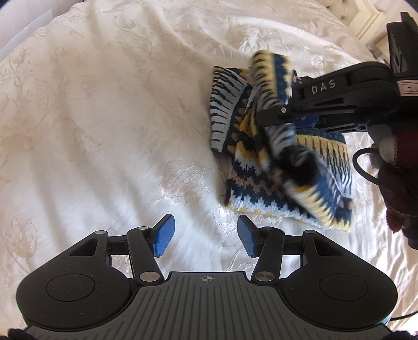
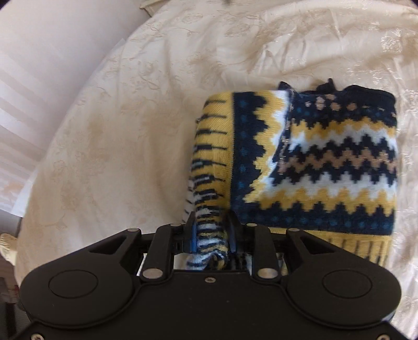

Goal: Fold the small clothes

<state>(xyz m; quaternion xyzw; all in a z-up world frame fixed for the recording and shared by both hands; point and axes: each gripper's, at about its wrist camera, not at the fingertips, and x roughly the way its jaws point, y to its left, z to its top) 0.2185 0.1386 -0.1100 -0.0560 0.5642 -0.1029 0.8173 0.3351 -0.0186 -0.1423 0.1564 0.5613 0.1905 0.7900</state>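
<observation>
A small knit sweater point(image 1: 263, 167) in navy, yellow, white and tan zigzags lies partly folded on a cream embroidered bedspread point(image 1: 104, 117). My right gripper point(image 2: 211, 230) is shut on a striped cuff or hem of the sweater point(image 2: 326, 157), holding that part lifted over the body. In the left wrist view the right gripper point(image 1: 277, 117) reaches in from the right, with sweater fabric bunched around its fingers. My left gripper point(image 1: 206, 236) is open, its blue pads point(image 1: 163, 236) apart, hovering over bare bedspread just short of the sweater's near edge.
The bedspread point(image 2: 117, 130) is wrinkled all around the sweater. A person's hand in a dark red glove point(image 1: 399, 183) holds the right gripper, with a black cable beside it. A pale headboard point(image 1: 365, 18) sits at far right. The bed's edge and a white striped surface point(image 2: 31, 91) lie to the left.
</observation>
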